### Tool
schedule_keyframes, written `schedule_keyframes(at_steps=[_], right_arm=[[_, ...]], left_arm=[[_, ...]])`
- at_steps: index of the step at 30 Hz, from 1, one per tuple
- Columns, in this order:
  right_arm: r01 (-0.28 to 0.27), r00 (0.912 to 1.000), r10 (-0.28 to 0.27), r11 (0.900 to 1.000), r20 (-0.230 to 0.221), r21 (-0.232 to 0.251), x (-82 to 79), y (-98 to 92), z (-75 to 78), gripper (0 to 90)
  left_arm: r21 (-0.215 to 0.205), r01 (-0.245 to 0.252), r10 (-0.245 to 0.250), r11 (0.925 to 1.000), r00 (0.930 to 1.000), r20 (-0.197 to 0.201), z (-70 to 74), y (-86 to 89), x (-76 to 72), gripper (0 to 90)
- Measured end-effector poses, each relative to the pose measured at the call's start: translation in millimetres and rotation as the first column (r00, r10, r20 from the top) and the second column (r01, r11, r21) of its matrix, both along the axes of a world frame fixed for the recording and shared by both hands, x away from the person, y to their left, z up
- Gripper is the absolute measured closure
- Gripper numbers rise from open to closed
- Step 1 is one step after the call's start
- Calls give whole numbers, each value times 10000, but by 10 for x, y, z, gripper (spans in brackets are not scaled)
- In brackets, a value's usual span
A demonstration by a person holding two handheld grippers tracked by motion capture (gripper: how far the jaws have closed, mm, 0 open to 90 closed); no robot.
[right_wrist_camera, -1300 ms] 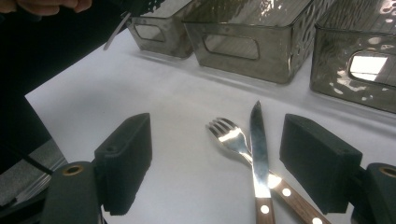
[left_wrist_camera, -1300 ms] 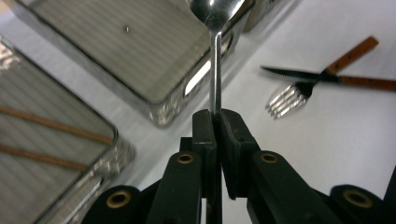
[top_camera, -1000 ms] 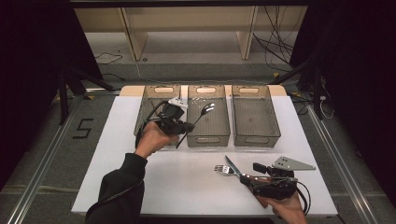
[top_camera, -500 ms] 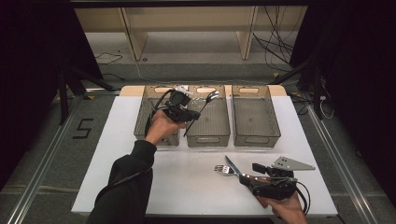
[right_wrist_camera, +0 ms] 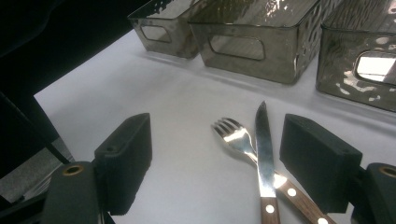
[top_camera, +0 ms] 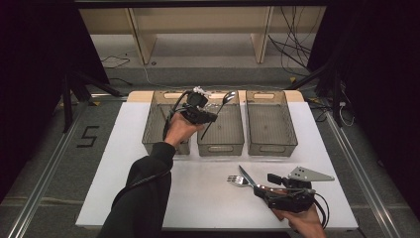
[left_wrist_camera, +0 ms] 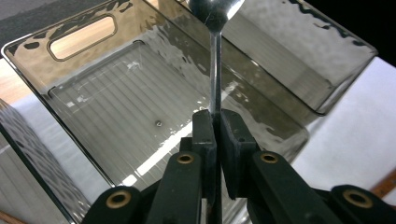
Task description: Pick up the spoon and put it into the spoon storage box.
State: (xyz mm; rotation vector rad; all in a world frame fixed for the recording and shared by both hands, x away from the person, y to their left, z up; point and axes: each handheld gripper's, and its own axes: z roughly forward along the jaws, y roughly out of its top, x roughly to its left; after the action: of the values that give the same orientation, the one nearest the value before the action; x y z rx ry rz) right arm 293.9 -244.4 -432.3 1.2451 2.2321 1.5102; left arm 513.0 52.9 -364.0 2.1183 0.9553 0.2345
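Nearest me, my right gripper [top_camera: 258, 187] rests on the white table [top_camera: 148, 198] with its jaws wide apart, holding nothing. The wood-handled steel knife [right_wrist_camera: 265, 154] and wood-handled steel fork [right_wrist_camera: 236, 137] lie crossed between the black pads [right_wrist_camera: 128, 158], untouched; I judge they wait there for sorting.

Farther off, my left gripper [left_wrist_camera: 215, 122] is clamped tight on the thin handle of a shiny steel spoon [top_camera: 225, 101], bowl pointing away from me. I hold it by the handle so it can drop cleanly. It hangs over the middle of 3 smoky clear plastic bins [top_camera: 220, 146], above the bare floor, not yet inside.
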Motion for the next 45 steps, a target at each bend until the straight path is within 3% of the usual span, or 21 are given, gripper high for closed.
schedule_keyframes(at_steps=[14,32,38,45], right_arm=[[-64,10000,64,10000,-34,-10,-6,6,0,259],[-122,9999,122,9999,-14,-59,-10,16,-3,260],[-118,9999,118,9999,-31,-70,-9,17,-7,259],[-91,10000,91,9999,-20,-89,-11,15,-4,259]], left_arm=[[125,-479,478,9988,9988,106,-121,-63,109,846],[461,-845,868,9954,9949,-506,-382,-69,158,829],[71,-1037,1040,9946,9923,-677,-312,-62,146,495],[-209,-906,891,9957,9938,-667,-202,22,41,311]])
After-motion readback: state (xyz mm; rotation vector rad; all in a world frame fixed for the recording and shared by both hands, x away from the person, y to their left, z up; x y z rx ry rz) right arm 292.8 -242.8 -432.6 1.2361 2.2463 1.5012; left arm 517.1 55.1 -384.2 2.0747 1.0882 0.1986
